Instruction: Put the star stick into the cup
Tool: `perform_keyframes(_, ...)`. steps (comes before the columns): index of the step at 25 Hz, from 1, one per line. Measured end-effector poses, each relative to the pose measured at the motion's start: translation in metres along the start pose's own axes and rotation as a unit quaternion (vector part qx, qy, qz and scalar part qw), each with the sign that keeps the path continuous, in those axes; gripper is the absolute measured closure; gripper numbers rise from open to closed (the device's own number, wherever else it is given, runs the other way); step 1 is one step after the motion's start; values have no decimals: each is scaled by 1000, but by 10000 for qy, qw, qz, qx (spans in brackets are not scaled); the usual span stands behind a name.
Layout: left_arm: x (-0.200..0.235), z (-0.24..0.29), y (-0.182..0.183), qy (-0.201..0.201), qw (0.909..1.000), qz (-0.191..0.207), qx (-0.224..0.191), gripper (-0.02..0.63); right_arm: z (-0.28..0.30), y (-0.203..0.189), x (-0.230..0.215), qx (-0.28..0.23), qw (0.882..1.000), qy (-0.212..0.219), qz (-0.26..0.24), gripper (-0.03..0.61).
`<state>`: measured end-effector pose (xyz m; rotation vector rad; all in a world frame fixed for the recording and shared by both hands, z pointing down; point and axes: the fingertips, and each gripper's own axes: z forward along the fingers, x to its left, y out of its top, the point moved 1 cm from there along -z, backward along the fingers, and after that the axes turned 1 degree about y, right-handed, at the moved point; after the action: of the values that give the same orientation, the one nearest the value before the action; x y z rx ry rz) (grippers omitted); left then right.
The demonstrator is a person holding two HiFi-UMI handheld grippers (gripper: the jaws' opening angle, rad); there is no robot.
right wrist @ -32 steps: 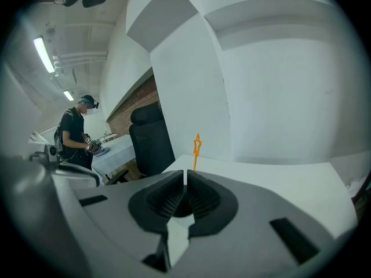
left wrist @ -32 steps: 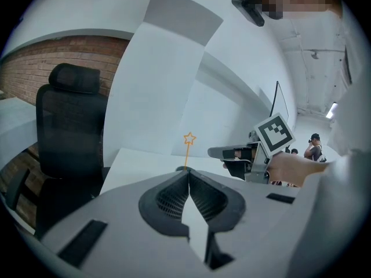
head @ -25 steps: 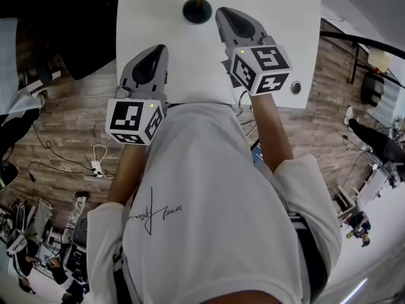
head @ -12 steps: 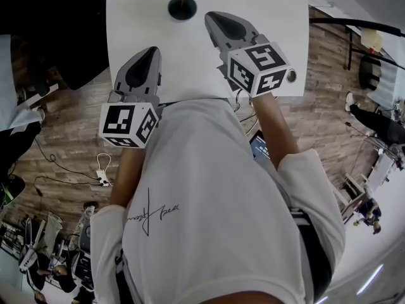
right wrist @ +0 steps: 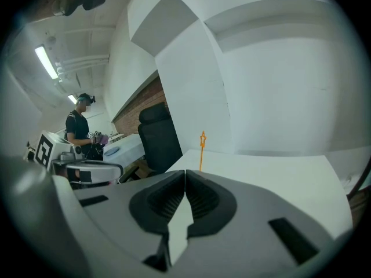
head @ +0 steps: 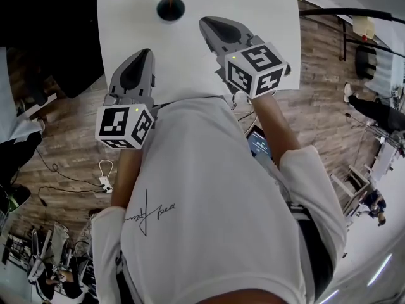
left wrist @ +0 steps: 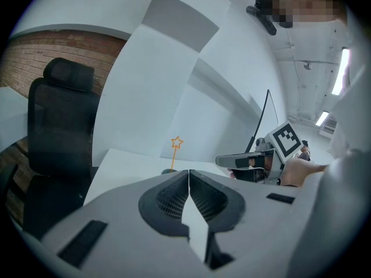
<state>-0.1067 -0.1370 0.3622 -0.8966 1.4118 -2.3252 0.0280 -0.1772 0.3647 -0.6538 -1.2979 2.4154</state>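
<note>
Left tongs [head: 144, 53] and right tongs [head: 205, 24] stay pressed together; right has backed from cup [head: 171, 8].

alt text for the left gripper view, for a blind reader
The left tool, jaws shut and empty, fills the foreground over a white table. Beyond it an orange star stick stands upright in a dark cup, with the right tool to its right and a black office chair at left.
</note>
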Motion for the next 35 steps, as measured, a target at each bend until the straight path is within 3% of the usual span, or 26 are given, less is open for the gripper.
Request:
perform_keyframes(18, -2, -3, 14, -124, 9998, 95, -89, 600, -40, -10, 16, -229, 9991, -127, 333, 569)
perform_keyframes(35, -10, -16, 7, -67, 9998, 169, -24, 600, -65, -28, 25, -121, 9997, -160, 106, 571)
